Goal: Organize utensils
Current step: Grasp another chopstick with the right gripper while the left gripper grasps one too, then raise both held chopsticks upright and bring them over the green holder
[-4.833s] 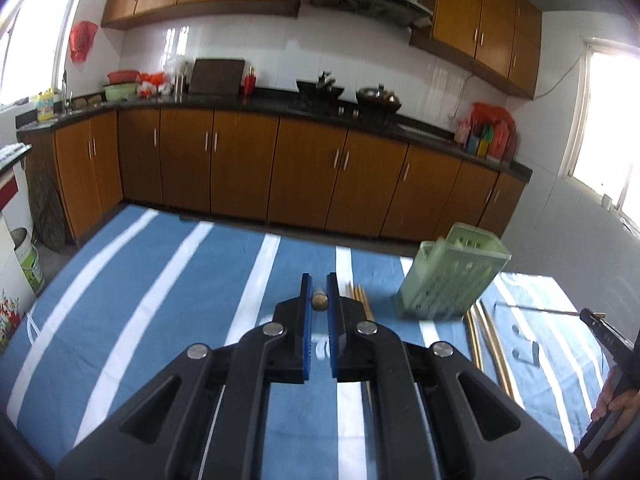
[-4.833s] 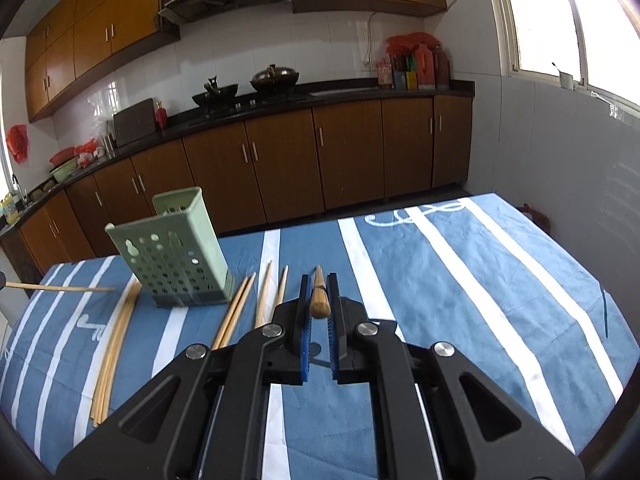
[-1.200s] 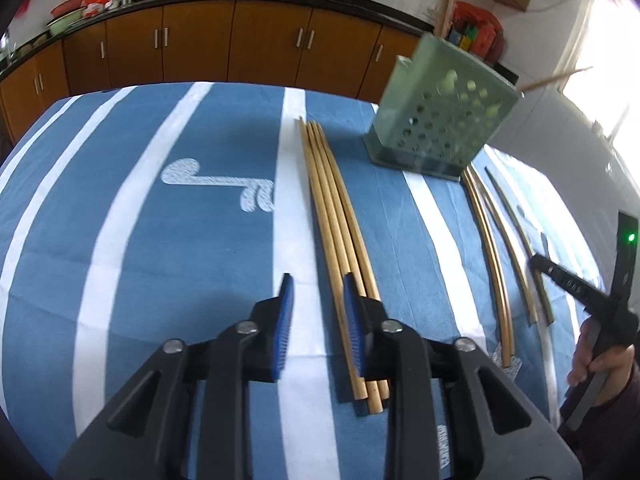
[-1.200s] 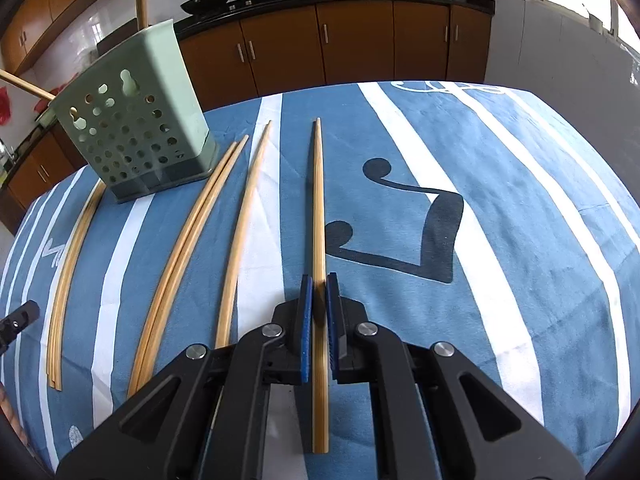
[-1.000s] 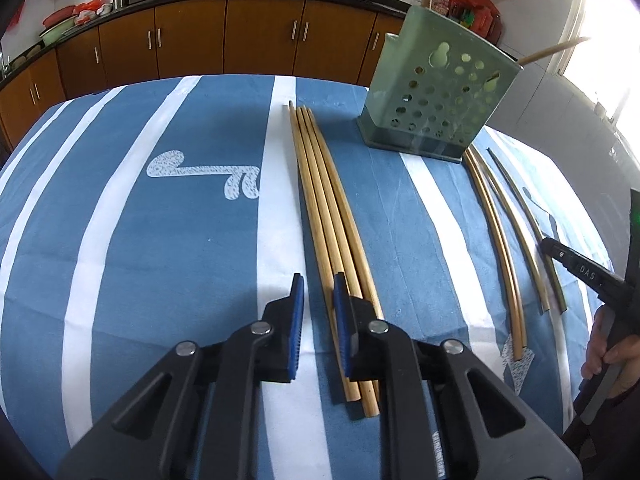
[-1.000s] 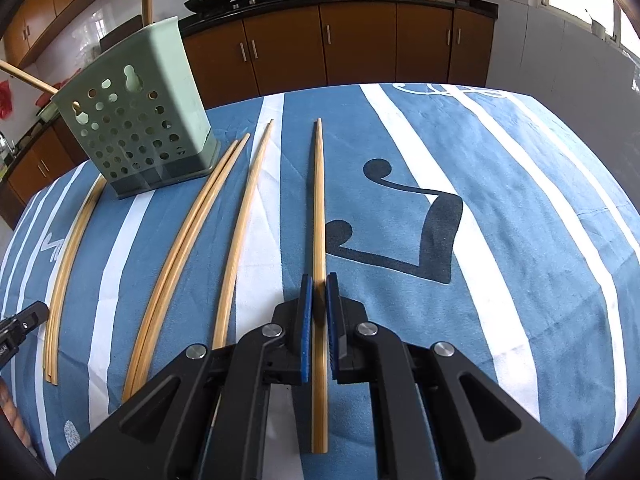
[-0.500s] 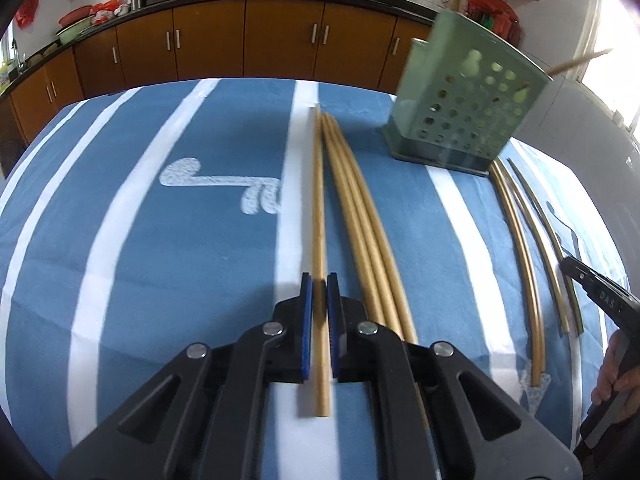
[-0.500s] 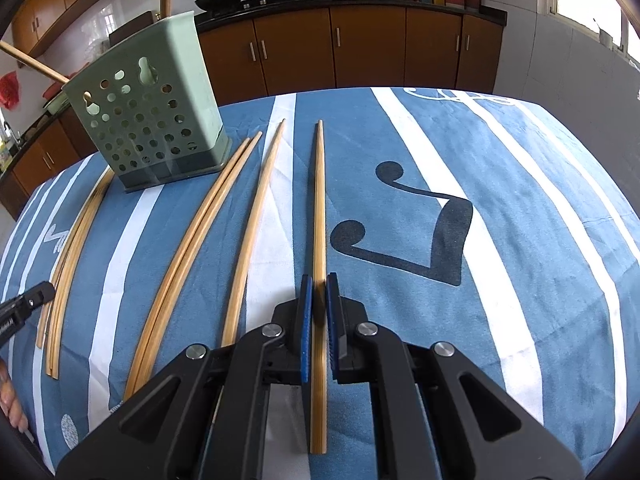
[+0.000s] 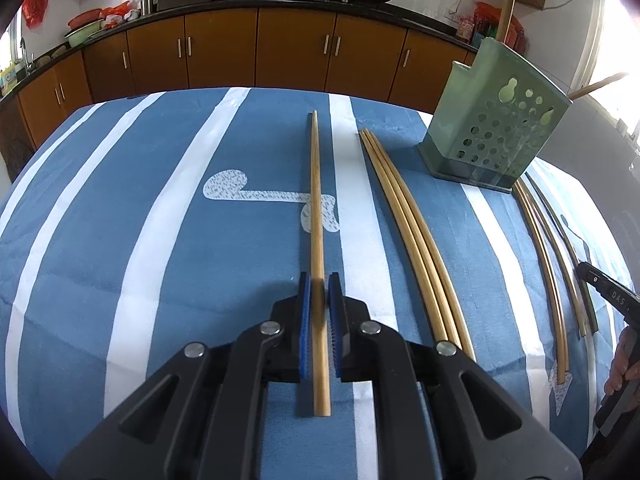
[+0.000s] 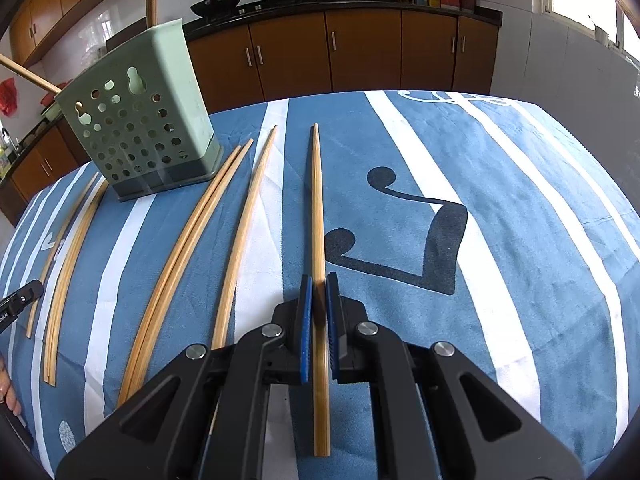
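My left gripper (image 9: 317, 286) is shut on a wooden chopstick (image 9: 316, 200) that points away from me over the blue striped cloth. My right gripper (image 10: 316, 286) is shut on another wooden chopstick (image 10: 317, 200), also pointing away. A green perforated utensil holder (image 9: 492, 128) stands at the far right in the left wrist view and at the far left in the right wrist view (image 10: 140, 120), with two chopsticks sticking out of it. Loose chopsticks (image 9: 408, 224) lie on the cloth beside my left gripper; others (image 10: 192, 240) lie left of my right gripper.
More chopsticks (image 9: 548, 248) lie right of the holder, near the other gripper's tip (image 9: 608, 292). The table carries a blue cloth with white stripes (image 10: 500, 200). Brown kitchen cabinets (image 9: 280, 52) and a counter with woks stand beyond the table's far edge.
My left gripper closed on a chopstick lying on the cloth, drew it left of the bundle and lifted it slightly. My right gripper keeps holding its chopstick, nearly still.
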Demonstrator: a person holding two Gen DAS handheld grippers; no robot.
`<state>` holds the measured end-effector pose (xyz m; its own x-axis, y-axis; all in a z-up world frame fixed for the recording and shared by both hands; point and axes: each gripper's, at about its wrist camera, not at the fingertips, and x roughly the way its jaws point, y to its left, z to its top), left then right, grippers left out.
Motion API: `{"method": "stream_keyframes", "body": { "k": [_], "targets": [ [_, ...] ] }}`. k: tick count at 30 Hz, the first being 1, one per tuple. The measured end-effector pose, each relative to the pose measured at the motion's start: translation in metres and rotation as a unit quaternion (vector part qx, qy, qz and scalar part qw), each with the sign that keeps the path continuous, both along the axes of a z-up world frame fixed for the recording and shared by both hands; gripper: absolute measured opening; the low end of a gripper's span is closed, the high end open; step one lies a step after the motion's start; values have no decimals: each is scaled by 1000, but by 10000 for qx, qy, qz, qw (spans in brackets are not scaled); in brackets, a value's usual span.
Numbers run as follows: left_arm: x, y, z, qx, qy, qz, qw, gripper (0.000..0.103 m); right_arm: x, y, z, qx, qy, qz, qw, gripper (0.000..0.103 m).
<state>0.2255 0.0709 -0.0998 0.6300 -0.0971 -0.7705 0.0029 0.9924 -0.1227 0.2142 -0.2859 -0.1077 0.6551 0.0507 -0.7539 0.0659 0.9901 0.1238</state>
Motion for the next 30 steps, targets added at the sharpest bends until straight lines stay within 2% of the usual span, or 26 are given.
{"method": "stream_keyframes", "body": {
  "k": [22, 25, 30],
  "targets": [
    [-11, -4, 0, 285, 103, 14, 9995, 9, -12, -2, 3, 33, 53, 73, 10000, 8],
    [-11, -1, 5, 188, 169, 2, 9997, 8, -17, -7, 12, 70, -76, 29, 9999, 8],
    [-16, 3, 31, 145, -148, 1, 9998, 8, -24, -16, 35, 116, -406, -31, 9991, 8]
  ]
}}
